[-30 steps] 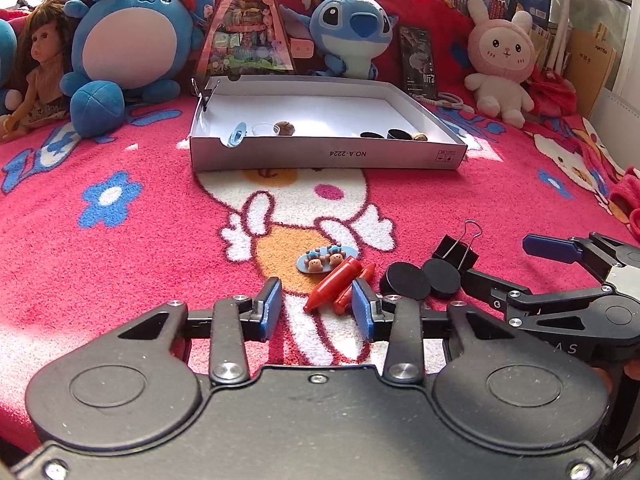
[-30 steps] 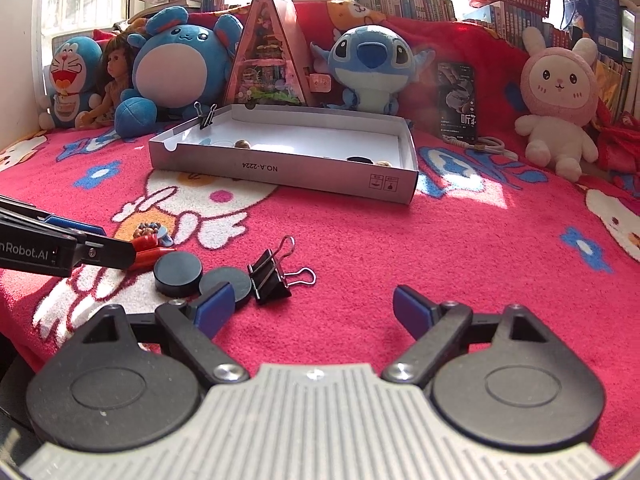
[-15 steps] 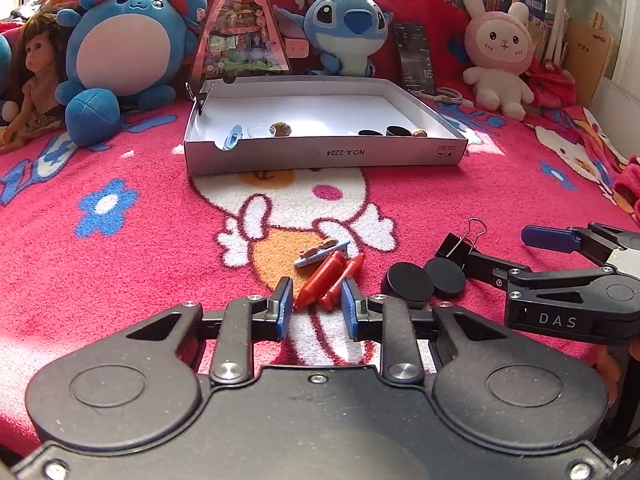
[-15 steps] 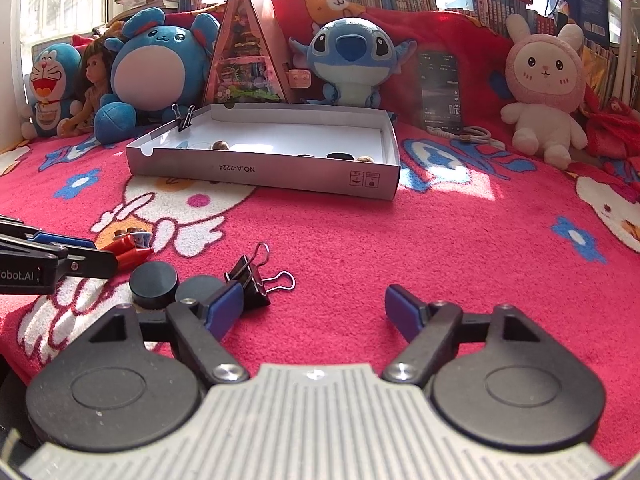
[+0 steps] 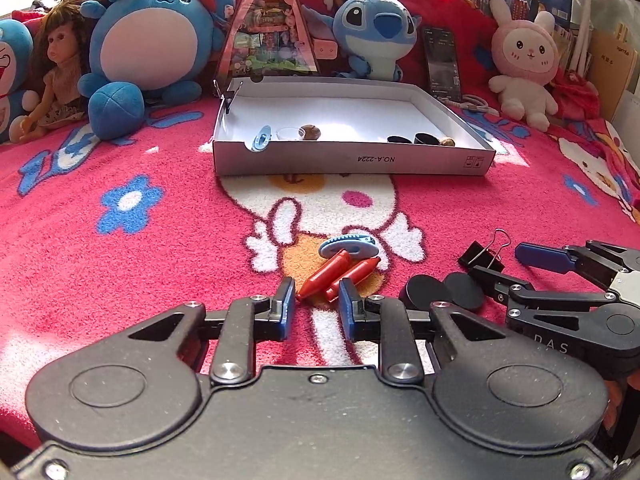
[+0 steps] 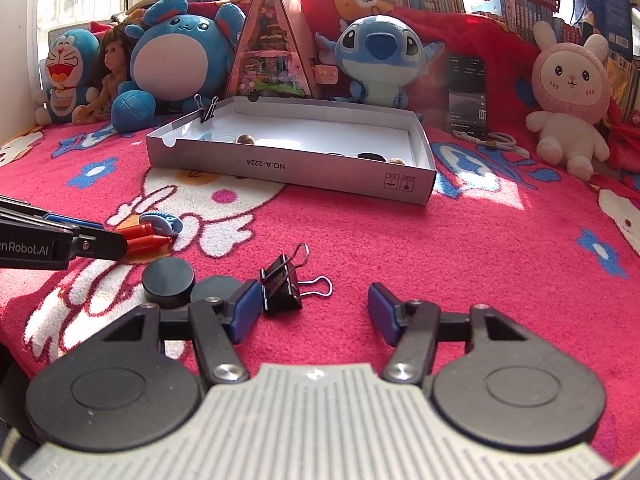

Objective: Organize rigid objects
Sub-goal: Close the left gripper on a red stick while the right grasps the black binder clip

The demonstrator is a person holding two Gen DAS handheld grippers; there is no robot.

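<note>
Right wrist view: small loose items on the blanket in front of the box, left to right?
Red crayons → blue clip → raised black disc → flat black disc → black binder clip. The box lies farther back.

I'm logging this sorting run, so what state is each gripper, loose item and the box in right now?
left gripper: closing around two red crayons, not yet clamped.
right gripper: closing, black binder clip between its fingers, beside the left pad.
blue clip: lying on the crayon tips.
two black discs: loose on the blanket.
white box: open, partly filled.
</note>
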